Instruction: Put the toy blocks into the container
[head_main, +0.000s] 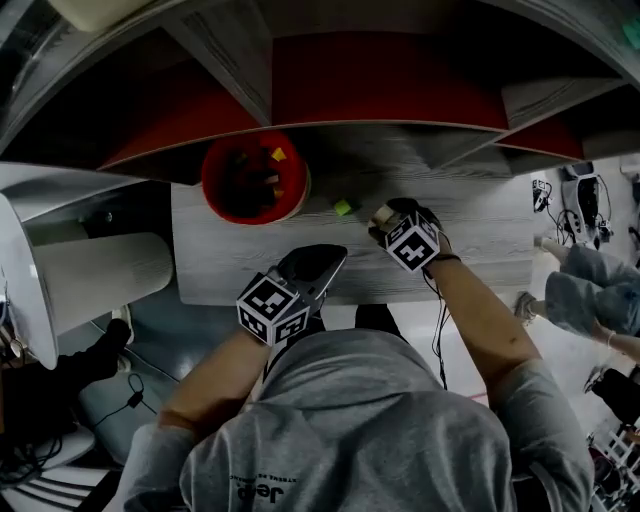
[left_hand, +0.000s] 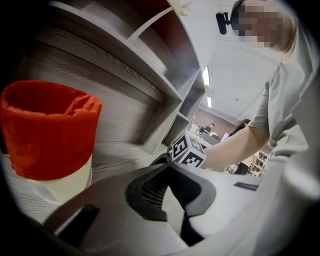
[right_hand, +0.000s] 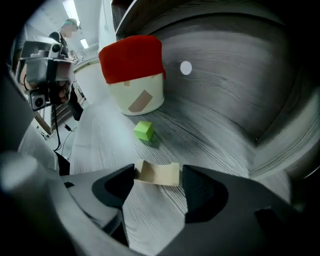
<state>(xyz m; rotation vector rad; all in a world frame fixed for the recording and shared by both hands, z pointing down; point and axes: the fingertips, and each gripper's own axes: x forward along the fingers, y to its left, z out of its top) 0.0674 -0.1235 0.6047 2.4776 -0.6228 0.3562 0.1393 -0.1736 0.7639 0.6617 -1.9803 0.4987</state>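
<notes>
Toy block, tan and flat (right_hand: 160, 175), lies on the grey wood-grain bench (right_hand: 210, 130) between the tips of the right claw (right_hand: 157, 181), whose jaws stand wide apart and do not clamp it. Just beyond sits a small green cube (right_hand: 144, 130), then the cream round container with a red liner (right_hand: 132, 75), holding more blocks. The left claw (left_hand: 169, 172) is closed and empty.
</notes>
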